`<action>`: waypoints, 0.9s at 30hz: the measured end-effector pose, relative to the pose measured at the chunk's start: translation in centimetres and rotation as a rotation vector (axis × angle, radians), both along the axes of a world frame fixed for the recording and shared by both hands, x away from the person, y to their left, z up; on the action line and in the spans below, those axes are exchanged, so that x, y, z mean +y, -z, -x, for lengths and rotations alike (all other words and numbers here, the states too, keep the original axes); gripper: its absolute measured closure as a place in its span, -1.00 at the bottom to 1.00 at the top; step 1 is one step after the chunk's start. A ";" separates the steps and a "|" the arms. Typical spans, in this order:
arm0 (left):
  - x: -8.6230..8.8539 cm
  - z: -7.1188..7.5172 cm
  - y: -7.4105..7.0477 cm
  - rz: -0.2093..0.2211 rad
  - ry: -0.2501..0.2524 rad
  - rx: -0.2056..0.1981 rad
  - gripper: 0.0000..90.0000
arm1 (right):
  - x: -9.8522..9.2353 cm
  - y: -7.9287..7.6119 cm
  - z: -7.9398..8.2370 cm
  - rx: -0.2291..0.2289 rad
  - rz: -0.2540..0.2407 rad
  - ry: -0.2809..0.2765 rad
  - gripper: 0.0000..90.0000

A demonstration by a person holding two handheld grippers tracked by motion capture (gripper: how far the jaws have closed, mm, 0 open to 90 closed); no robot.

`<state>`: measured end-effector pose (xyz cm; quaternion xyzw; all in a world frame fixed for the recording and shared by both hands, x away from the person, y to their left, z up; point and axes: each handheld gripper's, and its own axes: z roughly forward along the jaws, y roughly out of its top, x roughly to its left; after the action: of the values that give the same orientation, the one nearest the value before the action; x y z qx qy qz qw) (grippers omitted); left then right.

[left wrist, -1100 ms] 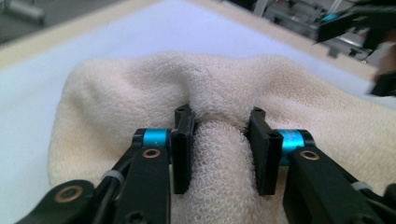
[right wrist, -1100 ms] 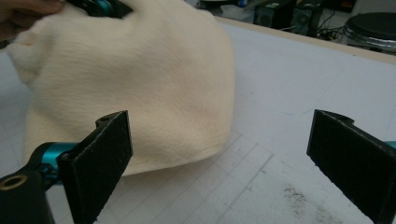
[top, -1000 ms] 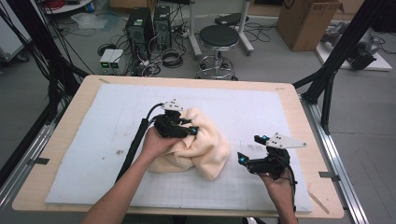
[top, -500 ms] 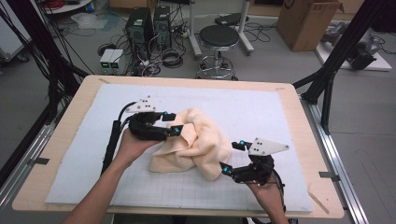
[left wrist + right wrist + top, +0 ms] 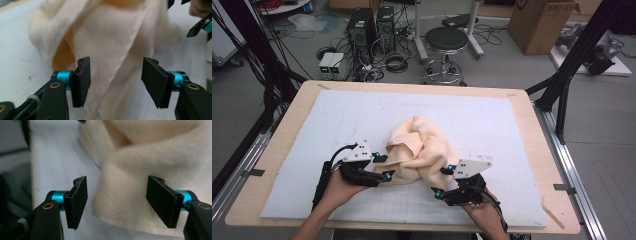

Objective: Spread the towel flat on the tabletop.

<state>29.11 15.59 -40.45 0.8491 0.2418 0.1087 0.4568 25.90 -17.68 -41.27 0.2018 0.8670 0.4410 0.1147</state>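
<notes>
A crumpled cream fleece cloth (image 5: 424, 147) lies on the white mat, near the table's front middle. My left gripper (image 5: 384, 166) is at its front left edge. In the left gripper view a hanging fold of the cloth (image 5: 112, 37) runs between the jaws, which have just been closing; the left gripper (image 5: 113, 80) still shows a gap beside the fold. My right gripper (image 5: 442, 181) is at the front right edge. Its jaws have also just been closing, and the right gripper (image 5: 116, 200) straddles a corner of the cloth (image 5: 155, 152) without pressing on it.
The white gridded mat (image 5: 362, 115) covers most of the wooden table (image 5: 287, 130). Black frame posts stand at both sides. Behind the table, on the floor, are a stool (image 5: 447, 40), computer boxes (image 5: 367, 25) and a cardboard box (image 5: 539, 22).
The left hand came off the top of the cloth, out to the left and then down to its front left edge. The right hand slid left to the cloth's front right corner.
</notes>
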 end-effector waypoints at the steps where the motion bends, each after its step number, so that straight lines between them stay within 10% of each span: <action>1: 0.0 -0.2 0.3 0.001 -0.007 0.003 0.29 | 0.3 0.2 -0.2 -0.007 0.038 0.007 -0.06; 6: 1.0 -0.5 -0.2 0.075 -0.022 0.001 0.88 | 0.1 0.3 -1.1 -0.021 0.097 -0.012 0.70; 27: 8.5 0.7 -6.1 0.302 -0.126 -0.022 0.92 | -8.5 -7.3 -1.1 -0.103 -0.058 0.087 0.76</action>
<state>28.38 24.12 -34.38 0.7528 0.3030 0.1090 0.5741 27.01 -26.14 -34.01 0.2196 0.8372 0.4702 0.1725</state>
